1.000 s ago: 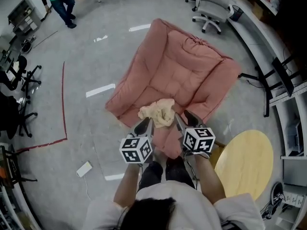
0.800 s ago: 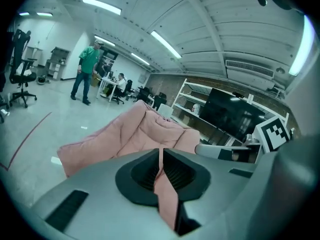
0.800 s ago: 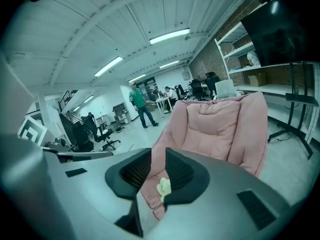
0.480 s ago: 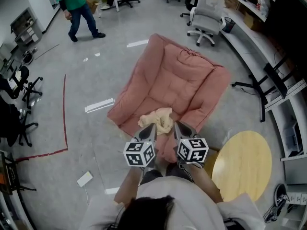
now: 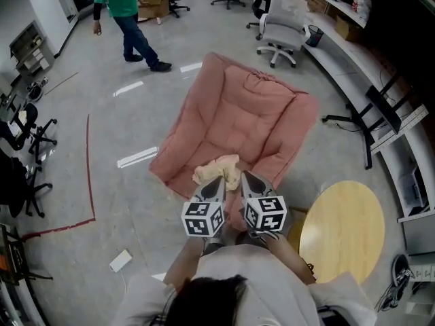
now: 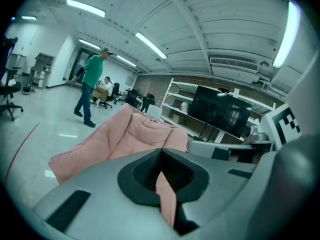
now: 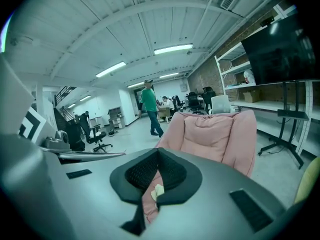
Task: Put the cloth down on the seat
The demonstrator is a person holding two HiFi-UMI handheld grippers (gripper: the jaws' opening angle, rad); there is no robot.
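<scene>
A crumpled beige cloth (image 5: 216,168) lies on the front edge of the pink padded seat (image 5: 238,111). My left gripper (image 5: 219,180) and right gripper (image 5: 246,176) hover side by side just short of the cloth, tips pointing at it. Both are shut with nothing between the pads. In the left gripper view the shut left gripper (image 6: 161,151) faces the pink seat (image 6: 127,134). The right gripper (image 7: 158,151) is also shut, and a scrap of the cloth (image 7: 157,190) shows below its pads, in front of the seat (image 7: 215,134).
A person in a green top (image 5: 126,5) walks on the grey floor beyond the seat. A white office chair (image 5: 282,19) stands at the back. A round yellow table (image 5: 340,229) is close on my right. Red floor tape (image 5: 87,161) and black chairs (image 5: 20,134) lie left.
Both grippers have closed and drawn back a little from the cloth, which stays on the seat. The person in green has walked to the right.
</scene>
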